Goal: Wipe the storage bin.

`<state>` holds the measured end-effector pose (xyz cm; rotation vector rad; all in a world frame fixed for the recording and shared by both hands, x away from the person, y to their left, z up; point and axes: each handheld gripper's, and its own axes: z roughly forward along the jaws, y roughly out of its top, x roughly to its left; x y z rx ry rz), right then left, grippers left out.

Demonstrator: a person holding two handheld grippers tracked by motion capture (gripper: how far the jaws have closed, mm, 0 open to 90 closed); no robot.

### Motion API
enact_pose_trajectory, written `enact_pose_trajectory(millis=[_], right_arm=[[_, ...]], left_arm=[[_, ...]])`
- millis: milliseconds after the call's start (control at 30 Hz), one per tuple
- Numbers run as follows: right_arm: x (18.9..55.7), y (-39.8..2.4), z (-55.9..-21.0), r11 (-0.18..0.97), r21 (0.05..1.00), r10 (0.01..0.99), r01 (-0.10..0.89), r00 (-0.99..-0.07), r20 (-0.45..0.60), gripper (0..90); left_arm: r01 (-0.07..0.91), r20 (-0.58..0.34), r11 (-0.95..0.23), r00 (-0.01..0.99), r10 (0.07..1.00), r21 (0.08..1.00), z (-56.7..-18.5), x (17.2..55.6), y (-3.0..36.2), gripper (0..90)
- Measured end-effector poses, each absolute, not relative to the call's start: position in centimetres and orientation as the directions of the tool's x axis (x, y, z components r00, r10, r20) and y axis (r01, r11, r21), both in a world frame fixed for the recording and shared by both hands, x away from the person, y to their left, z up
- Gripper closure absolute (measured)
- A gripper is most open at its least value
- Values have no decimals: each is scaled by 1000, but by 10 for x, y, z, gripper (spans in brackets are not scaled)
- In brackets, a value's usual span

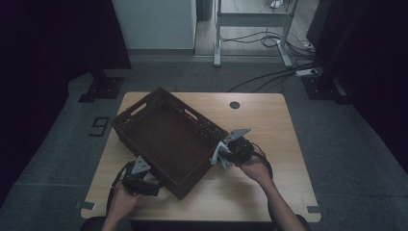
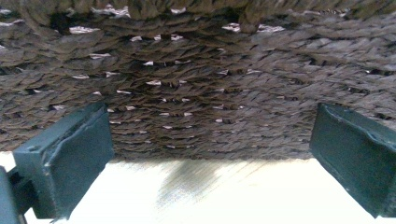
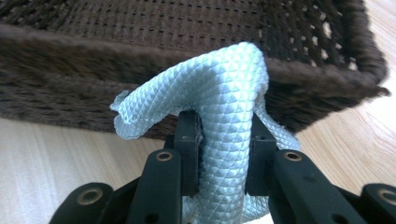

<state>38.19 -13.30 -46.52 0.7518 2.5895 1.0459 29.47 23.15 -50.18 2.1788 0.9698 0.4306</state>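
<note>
Your right gripper (image 3: 223, 154) has its jaws clamped on a pale blue cloth (image 3: 219, 102), which is bunched into a thick fold between the pads and arches over the tips, with loose ends spilling to either side. In the high view that same cloth (image 1: 220, 155) hangs at about 9 o'clock from the right gripper (image 1: 231, 150), just beside the long near wall of the woven basket (image 1: 144, 137).

Judging by the way it drapes, the cloth is light, limp and textured enough not to slip. It cannot be pushed, only carried, and its free corners will trail and may snag on the rough rim. Your hold on the gathered middle looks sound; lift high enough that the hanging ends clear the wall.

Your left gripper (image 2: 210, 154) has its jaws standing wide apart, gripping nothing, with the basket's (image 2: 196, 79) outer wall straight ahead at 12 o'clock and close. In the high view the left gripper (image 1: 139, 175) sits at the basket's near corner, at roughly 7 o'clock from its centre.

The basket looks stiff, light and grippy, lying askew on the table (image 1: 269, 120). If it needs steadying, take its rim or wall, where the weave is firm.
</note>
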Motion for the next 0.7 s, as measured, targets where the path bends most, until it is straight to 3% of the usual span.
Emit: enact_pose_trajectory(millis=[700], right_arm=[[357, -111, -466, 638, 693, 496, 335, -868, -37, 701]], left_arm=[[517, 20, -471, 658, 753, 714, -502, 294, 230, 0]])
